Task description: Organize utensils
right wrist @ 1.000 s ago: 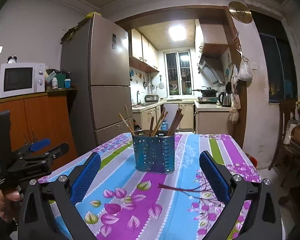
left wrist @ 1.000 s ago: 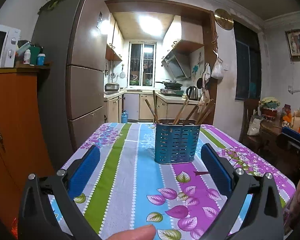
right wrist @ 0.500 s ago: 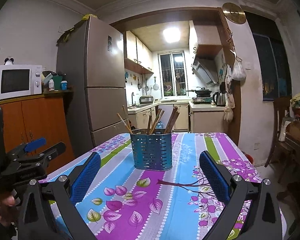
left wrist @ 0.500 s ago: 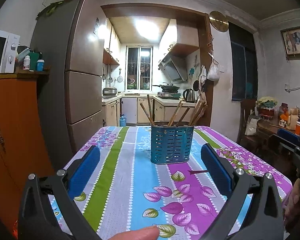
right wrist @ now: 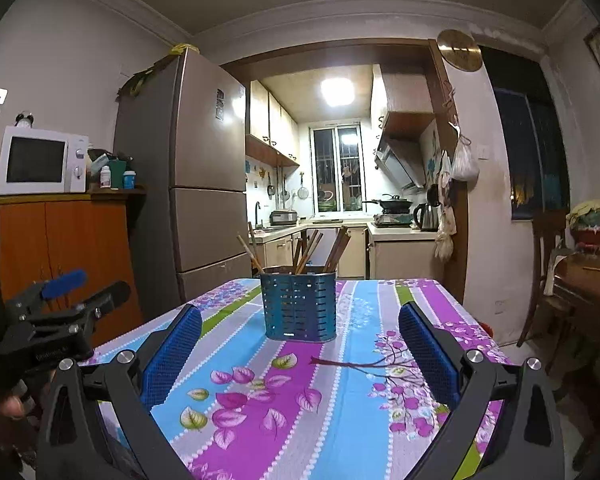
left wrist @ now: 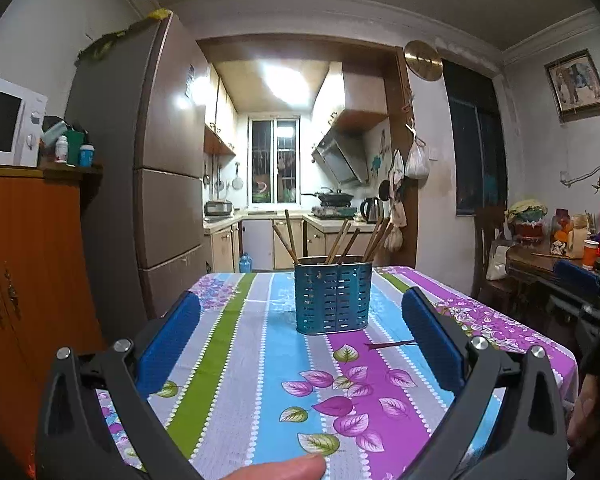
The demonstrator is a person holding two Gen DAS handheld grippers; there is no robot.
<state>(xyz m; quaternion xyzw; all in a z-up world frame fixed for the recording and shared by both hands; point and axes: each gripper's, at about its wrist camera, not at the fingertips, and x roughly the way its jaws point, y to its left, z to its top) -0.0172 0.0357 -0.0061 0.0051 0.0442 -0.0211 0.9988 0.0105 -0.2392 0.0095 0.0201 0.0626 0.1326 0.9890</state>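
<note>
A blue perforated utensil holder (left wrist: 332,300) (right wrist: 298,308) stands upright near the middle of the flowered tablecloth (left wrist: 244,360) (right wrist: 352,420). Several wooden chopsticks (left wrist: 342,240) (right wrist: 306,250) lean in it. My left gripper (left wrist: 300,302) is open and holds nothing, well short of the holder. My right gripper (right wrist: 300,312) is also open and holds nothing, at a similar distance. A thin dark red line (left wrist: 388,345) (right wrist: 340,361) lies on the cloth right of the holder. I cannot tell whether it is a loose chopstick or printed pattern.
A refrigerator (left wrist: 156,184) and an orange cabinet (left wrist: 16,280) with a microwave (right wrist: 40,166) stand left of the table. A wooden sideboard (left wrist: 540,264) with bottles and a chair are to the right. A person's fingertip (left wrist: 284,470) shows at the bottom edge.
Both views have tilted upward a little and drawn slightly back, so the holder sits lower in frame. Both grippers have stayed open and nothing on the table has moved.
</note>
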